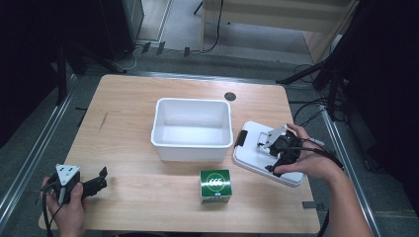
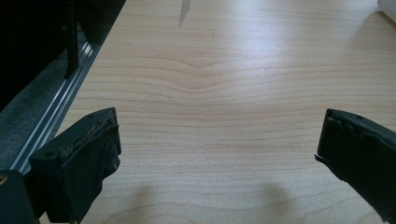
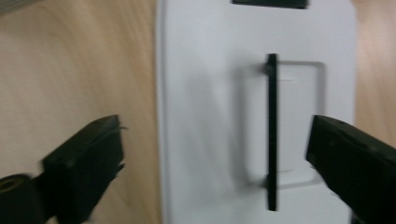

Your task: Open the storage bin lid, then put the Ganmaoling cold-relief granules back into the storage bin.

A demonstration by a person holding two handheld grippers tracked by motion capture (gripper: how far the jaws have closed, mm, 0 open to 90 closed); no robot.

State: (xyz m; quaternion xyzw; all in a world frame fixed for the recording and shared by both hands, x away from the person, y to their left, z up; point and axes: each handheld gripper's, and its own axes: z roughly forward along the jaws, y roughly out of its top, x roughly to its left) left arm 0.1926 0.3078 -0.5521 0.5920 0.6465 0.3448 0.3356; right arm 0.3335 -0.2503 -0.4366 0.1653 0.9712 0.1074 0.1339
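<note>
- Lid (image 1: pixel 257 150) first: the white container lid lies flat on the wooden surface (image 1: pixel 133 192), at your right, just beside the right wall of the open white bin (image 1: pixel 192 129) and slightly skewed to it.
- Your right gripper (image 1: pixel 274 154) hangs over that lid, and its jaws are spread wide with nothing pinched between them.
- In the right gripper view, the thin black handle (image 3: pixel 272 135) of the lid runs up and down the picture, over a shallow rectangular recess, and sits between the 2 black jaws, nearer to the right one, touching neither.
- A black clip (image 1: pixel 240 138) sits on the lid's left end, the one next to the bin; a second black clip (image 3: pixel 270 3) shows at the top of the right gripper view.
- Your left gripper (image 1: pixel 101 179) rests low at the front left corner of the surface, well apart from the lid, pointing to the right in the high view.
- Its jaws are spread too; in the left gripper view you see bare wood grain between them and no object.
- A green box (image 1: pixel 215 185) with a white round emblem stands near the front edge, in front of the bin and just left of the lid's near corner, not touching either.
- The bin looks empty inside from the high view.
- A small dark round disc (image 1: pixel 230 96) lies on the surface behind the bin.
</note>
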